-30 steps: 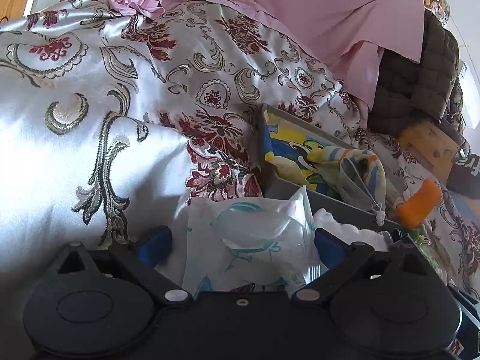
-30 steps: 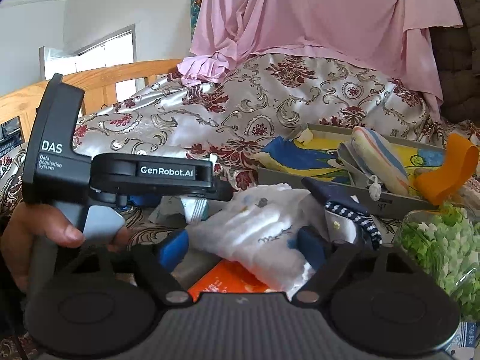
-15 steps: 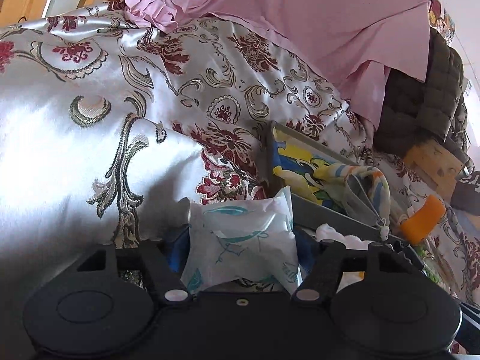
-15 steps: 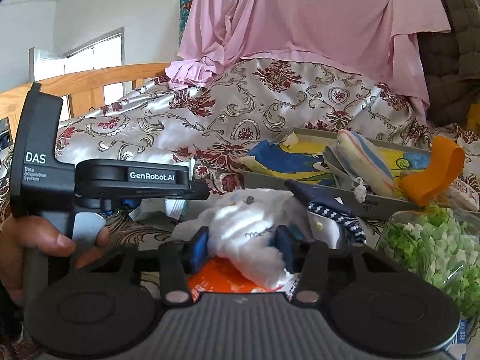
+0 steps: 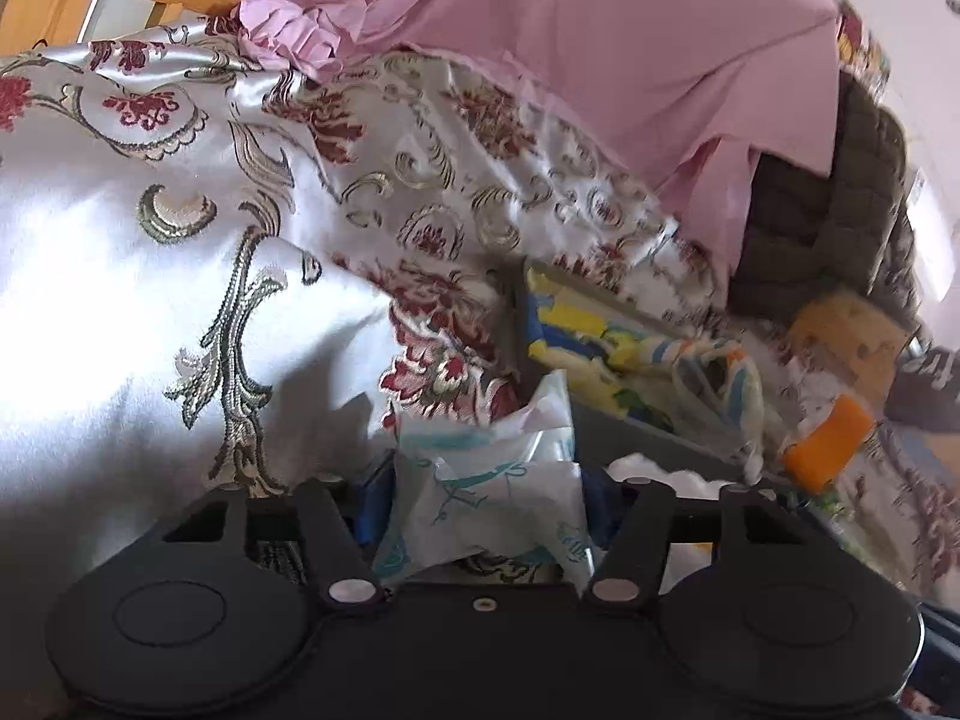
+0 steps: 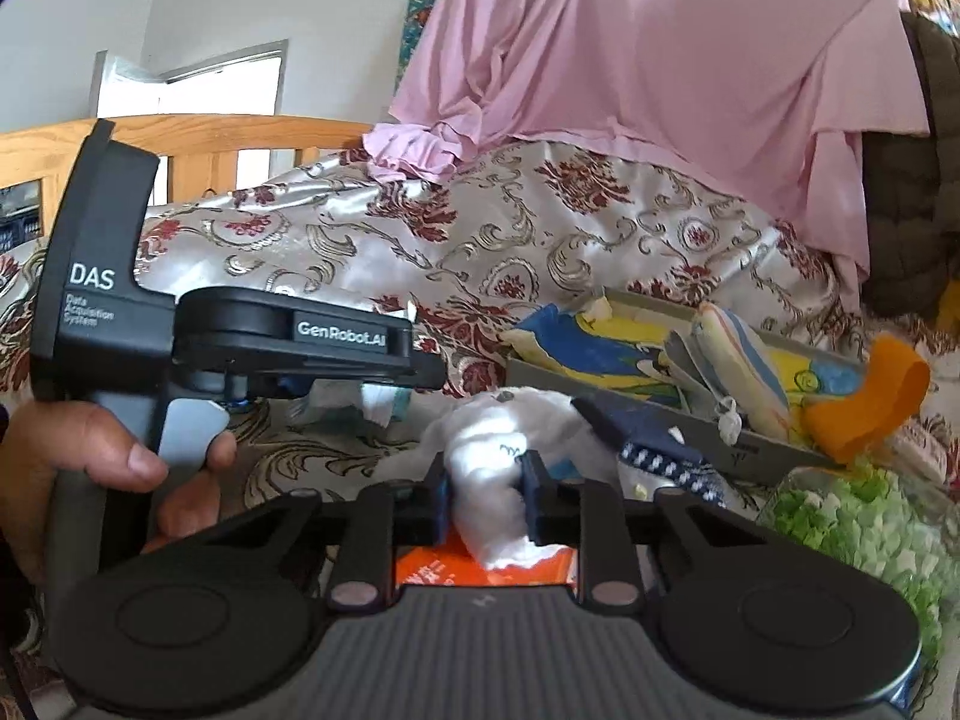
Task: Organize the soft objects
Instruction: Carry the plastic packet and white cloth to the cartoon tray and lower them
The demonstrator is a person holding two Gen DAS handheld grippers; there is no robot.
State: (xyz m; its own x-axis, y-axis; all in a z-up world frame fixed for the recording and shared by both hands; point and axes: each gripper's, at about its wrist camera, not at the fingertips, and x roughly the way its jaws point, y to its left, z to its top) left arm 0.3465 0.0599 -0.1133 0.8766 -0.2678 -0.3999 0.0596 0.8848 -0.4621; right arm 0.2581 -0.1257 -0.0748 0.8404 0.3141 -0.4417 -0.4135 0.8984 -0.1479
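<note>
The right gripper has just been closing and now pinches a white cloth, bunching it. The left gripper has likewise been closing and clamps a crinkled plastic packet. At two o'clock from each lies a grey tray holding a blue-and-yellow picture cloth and a striped pouch. A hand at nine o'clock grips the left tool's handle. The packet's lower end is hidden.
</note>
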